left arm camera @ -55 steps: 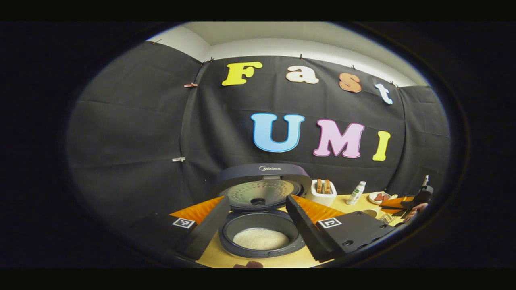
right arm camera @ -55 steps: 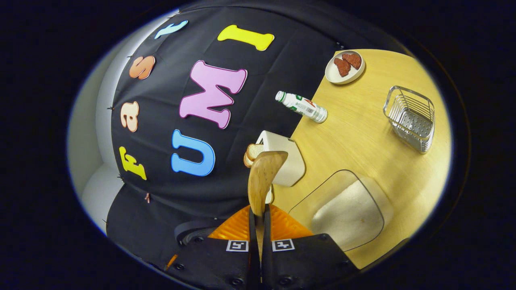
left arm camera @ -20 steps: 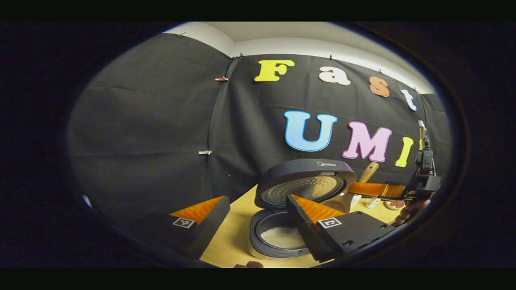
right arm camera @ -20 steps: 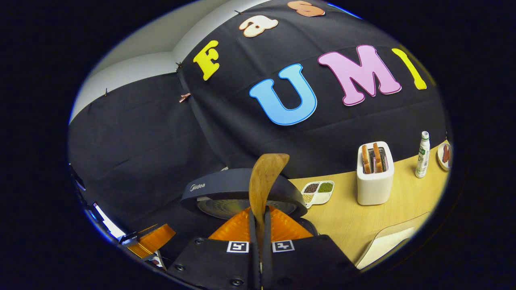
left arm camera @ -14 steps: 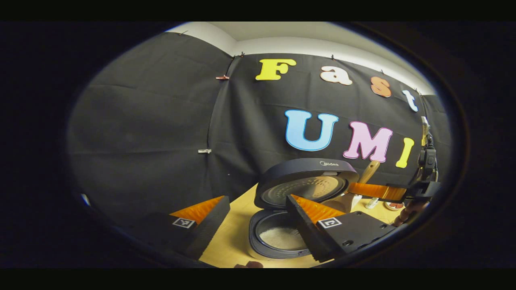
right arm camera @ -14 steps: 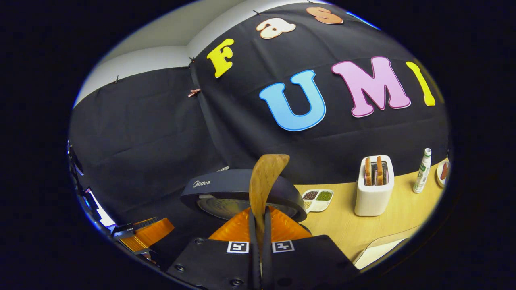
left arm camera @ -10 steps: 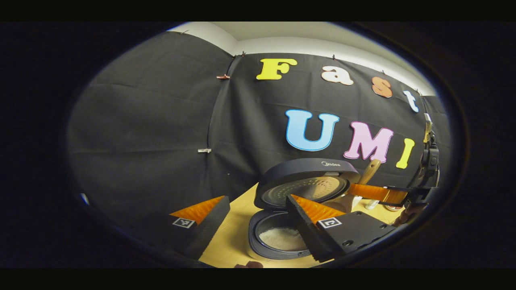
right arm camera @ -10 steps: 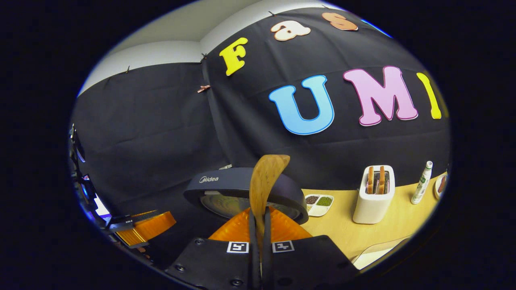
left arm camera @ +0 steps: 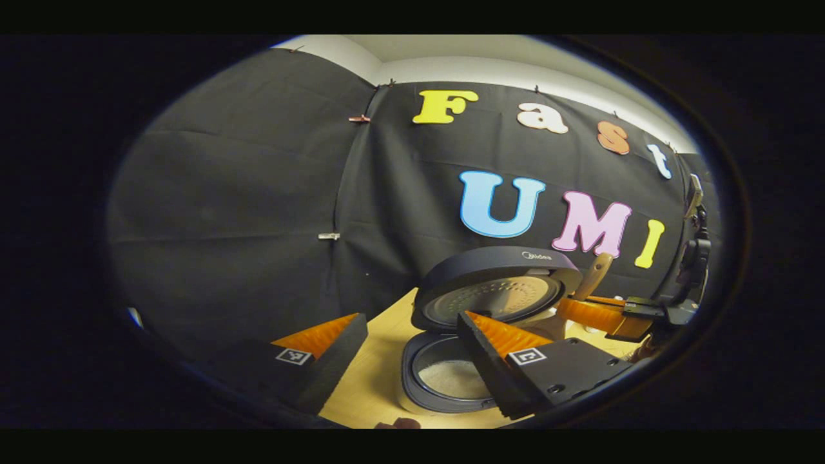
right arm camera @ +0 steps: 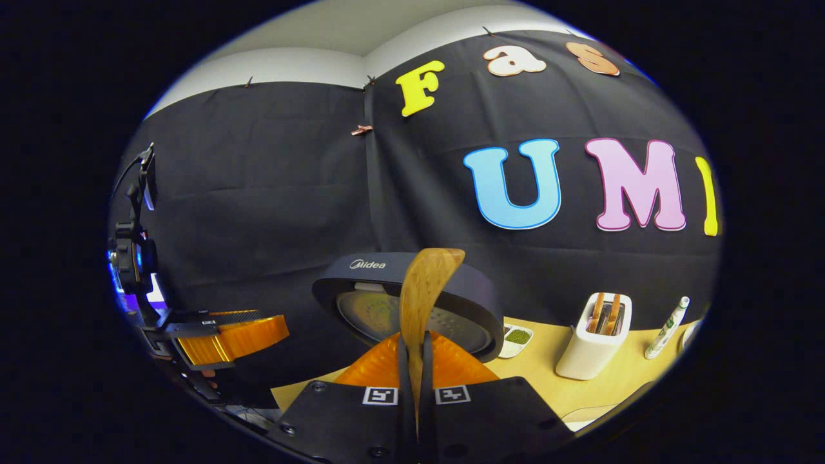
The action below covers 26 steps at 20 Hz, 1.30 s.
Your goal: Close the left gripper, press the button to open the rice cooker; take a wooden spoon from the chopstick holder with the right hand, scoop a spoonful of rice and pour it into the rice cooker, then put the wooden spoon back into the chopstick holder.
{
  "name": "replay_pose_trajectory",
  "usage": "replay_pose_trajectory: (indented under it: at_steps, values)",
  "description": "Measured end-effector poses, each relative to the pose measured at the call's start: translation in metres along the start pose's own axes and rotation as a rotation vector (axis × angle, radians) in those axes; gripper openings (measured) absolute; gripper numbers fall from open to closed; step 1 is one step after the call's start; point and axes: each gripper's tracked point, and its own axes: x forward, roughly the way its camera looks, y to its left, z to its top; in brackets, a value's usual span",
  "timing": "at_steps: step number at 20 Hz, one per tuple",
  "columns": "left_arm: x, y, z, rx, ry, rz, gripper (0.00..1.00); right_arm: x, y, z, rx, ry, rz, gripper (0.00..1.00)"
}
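The right gripper (right arm camera: pixel 412 361) has its fingers clamped on the spoon (right arm camera: pixel 422 293), bowl raised before the cooker (left arm camera: pixel 480 322), whose lid stands open over rice, likely for pouring. The left gripper (left arm camera: pixel 412 351), fingers spread, waits beside the cooker, out of the way.

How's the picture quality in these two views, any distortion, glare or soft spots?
Left gripper view: strong fisheye bend at the edges, dim overall; the rice cooker is sharp, its lid's underside catching a soft sheen. Right gripper view: brighter, same bowing of the wall; the wooden spoon close up is in focus, while the toaster near the rim leans from distortion.
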Motion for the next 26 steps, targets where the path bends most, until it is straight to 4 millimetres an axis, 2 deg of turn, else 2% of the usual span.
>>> replay_pose_trajectory:
  at_steps: [1,2,3,5,6,8,9,10,11,13,14,18,21,26]
  values:
    - [0.0,0.0,-0.001,-0.001,0.0,0.001,0.92,0.0,0.002,0.003,-0.023,-0.012,0.01,0.06]
    - [-0.001,0.002,-0.002,-0.002,0.002,0.003,0.95,-0.001,0.004,0.004,-0.052,-0.016,0.018,0.06]
    - [-0.002,0.003,-0.004,-0.002,0.005,0.005,0.92,-0.001,0.006,0.004,-0.089,-0.017,0.026,0.06]
    - [-0.003,0.005,-0.005,-0.003,0.008,0.009,0.95,-0.004,0.009,0.003,-0.168,-0.018,0.043,0.06]
    - [-0.003,0.006,-0.005,-0.004,0.009,0.011,0.92,-0.005,0.01,0.001,-0.199,-0.018,0.053,0.06]
    - [-0.003,0.006,-0.007,-0.005,0.013,0.014,0.95,-0.007,0.015,-0.002,-0.258,-0.016,0.079,0.06]
    - [-0.002,0.006,-0.008,-0.006,0.014,0.015,0.95,-0.018,0.017,-0.003,-0.29,-0.021,0.091,0.06]
    - [-0.003,0.006,-0.007,-0.006,0.013,0.016,0.95,-0.021,0.019,-0.004,-0.321,-0.028,0.1,0.06]
    - [-0.003,0.007,-0.007,-0.006,0.013,0.016,0.92,-0.022,0.02,-0.004,-0.346,-0.034,0.104,0.06]
    - [-0.001,0.004,-0.007,-0.003,0.012,0.015,0.95,-0.021,0.017,-0.007,-0.364,-0.028,0.103,0.06]
    - [-0.001,0.002,-0.006,-0.003,0.011,0.014,0.92,-0.021,0.014,-0.01,-0.353,-0.017,0.101,0.06]
    - [-0.001,-0.001,-0.005,0.0,0.01,0.014,0.92,-0.022,0.006,-0.018,-0.203,0.038,0.073,0.06]
    - [-0.003,-0.005,-0.003,0.009,0.006,0.014,0.92,-0.019,-0.005,-0.022,-0.017,0.071,0.023,0.06]
    - [-0.011,-0.015,0.003,0.027,-0.002,0.008,0.92,-0.028,-0.038,-0.003,0.295,0.058,-0.061,0.06]
